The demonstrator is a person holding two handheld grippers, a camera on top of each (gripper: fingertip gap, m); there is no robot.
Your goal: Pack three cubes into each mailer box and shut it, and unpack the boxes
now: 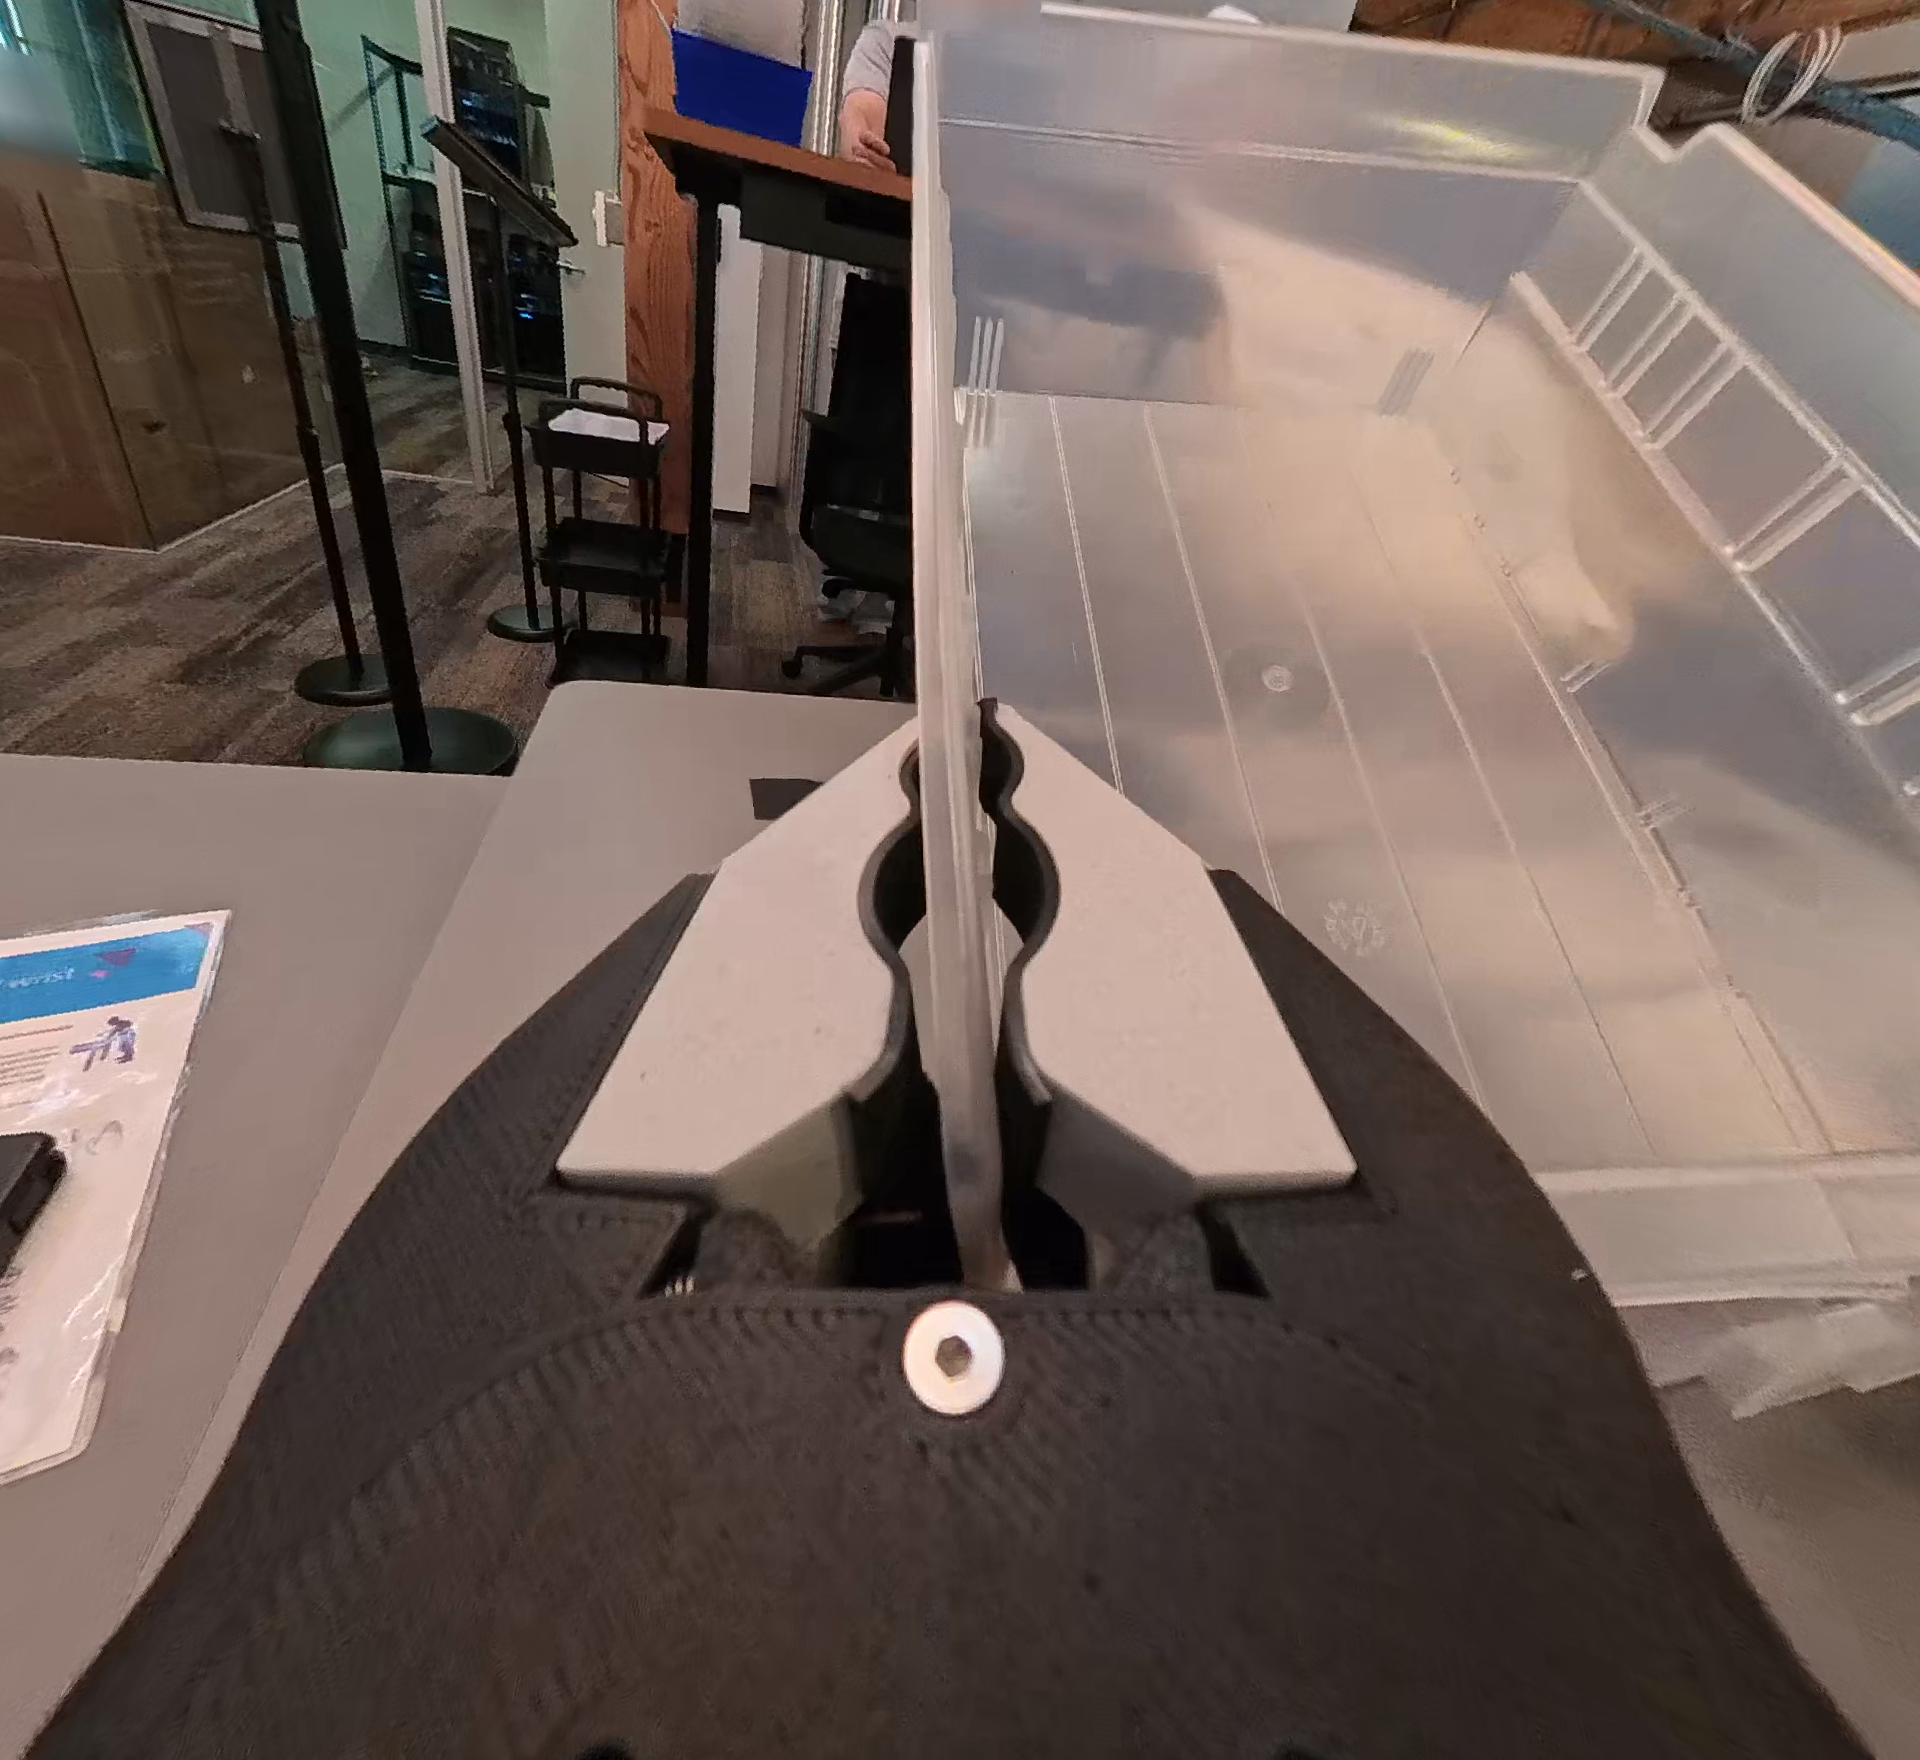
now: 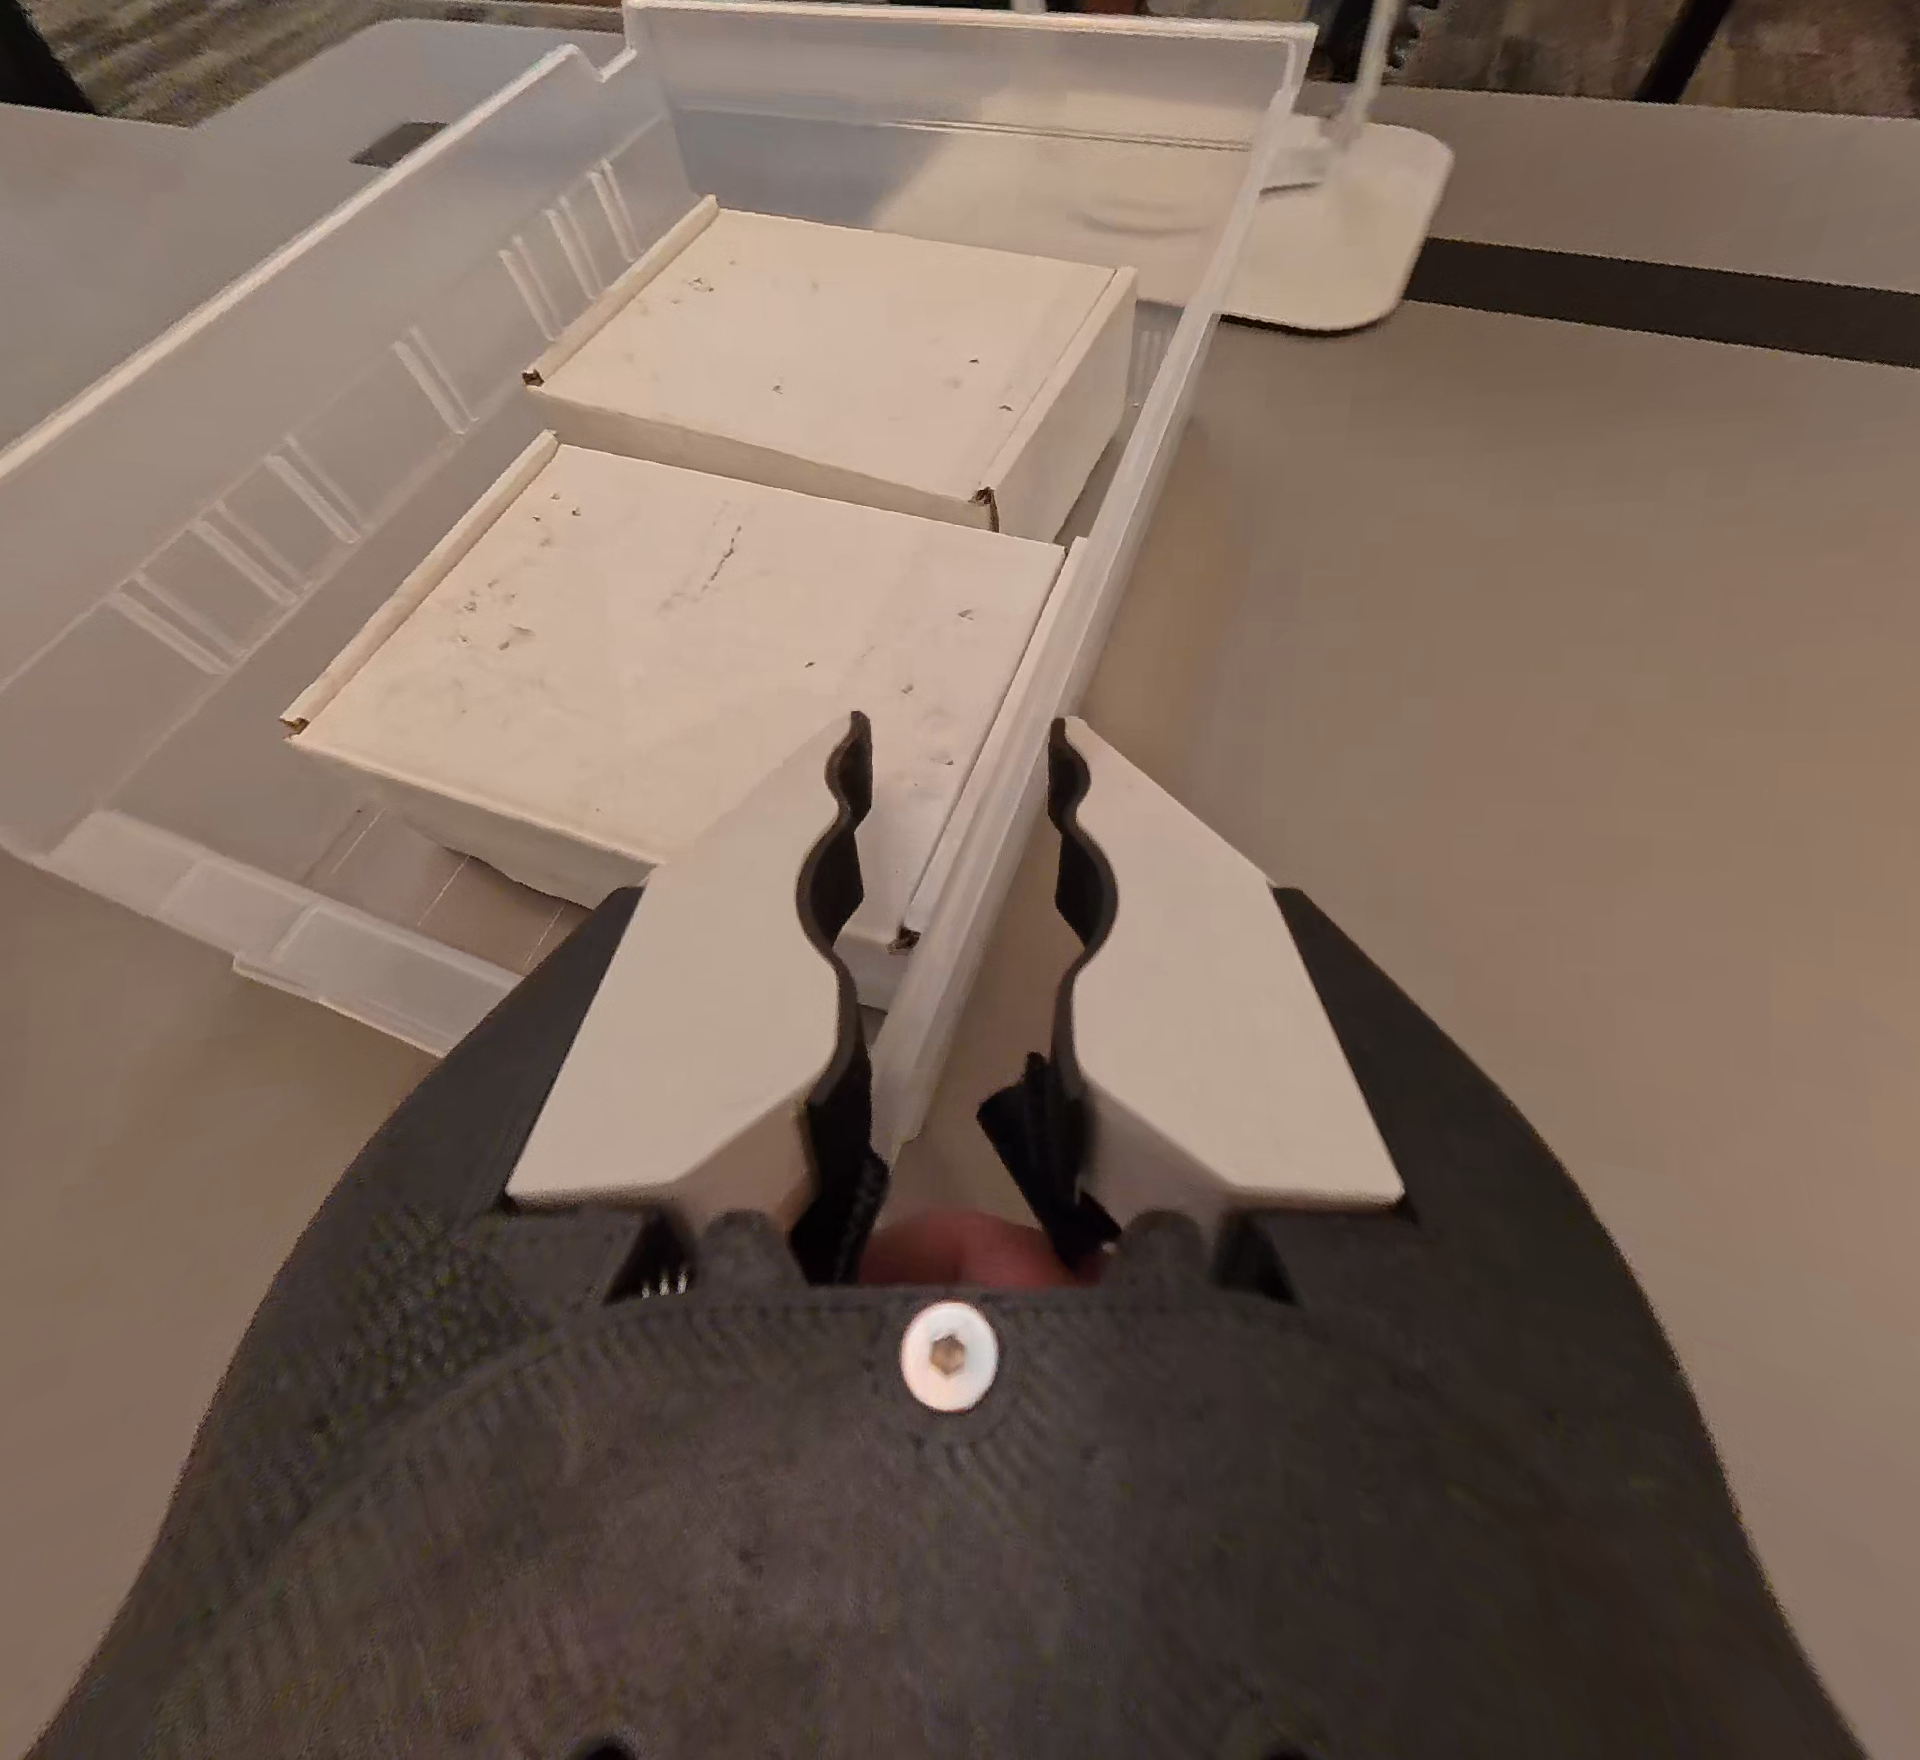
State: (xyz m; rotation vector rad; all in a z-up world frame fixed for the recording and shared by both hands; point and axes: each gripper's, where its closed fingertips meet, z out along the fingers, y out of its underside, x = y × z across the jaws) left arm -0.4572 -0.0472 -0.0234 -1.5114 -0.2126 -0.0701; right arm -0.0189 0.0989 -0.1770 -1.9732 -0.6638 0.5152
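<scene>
Two shut white mailer boxes, one near [image 2: 665,650] and one far [image 2: 831,349], lie inside a clear plastic bin [image 2: 260,484] on the grey table. My right gripper [image 2: 958,728] is open, with one finger on each side of the bin's right wall [image 2: 1143,484]. My left gripper [image 1: 951,734] is shut on the thin wall [image 1: 935,463] of a clear bin [image 1: 1351,671] that looks empty from this side. I cannot tell whether it is the same bin. No cubes are in view.
A white lamp base [image 2: 1340,235] stands just beyond the bin's far right corner, next to a black strip [image 2: 1662,297]. A sleeved paper sheet [image 1: 94,1139] lies on the table [image 1: 260,879] at left. A desk, a person [image 1: 873,100] and a black cart [image 1: 603,515] are beyond.
</scene>
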